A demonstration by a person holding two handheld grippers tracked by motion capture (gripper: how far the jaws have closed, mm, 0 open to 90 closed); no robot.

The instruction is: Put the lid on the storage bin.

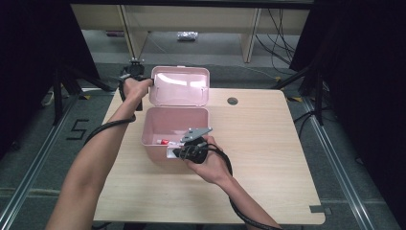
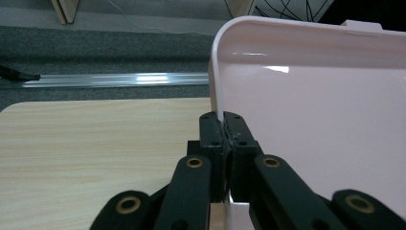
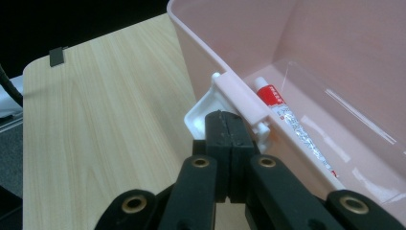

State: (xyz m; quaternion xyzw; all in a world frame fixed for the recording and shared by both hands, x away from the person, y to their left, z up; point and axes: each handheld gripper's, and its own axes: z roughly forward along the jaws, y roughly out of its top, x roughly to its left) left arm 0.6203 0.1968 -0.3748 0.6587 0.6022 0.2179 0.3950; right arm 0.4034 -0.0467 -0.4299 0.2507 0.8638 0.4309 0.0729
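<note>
While I had the pink box (image 1: 175, 125) sitting open on the wooden table (image 1: 268, 158), my left gripper (image 2: 223, 125) was clamped on the left edge of its raised lid (image 1: 179, 86), jaws pinching that thin rim between them; the lid stood upright behind the box, on the far side from me. My right gripper (image 3: 230, 125) was at the box's near wall, jaws clenched together with no gap, right up against the white latch (image 3: 210, 105) that hangs off that wall; couldn't honestly tell if it had the latch pinched or was just pressing on it. Inside the box, along the near wall, lay a toothpaste tube (image 3: 287, 120) with a red end.
</note>
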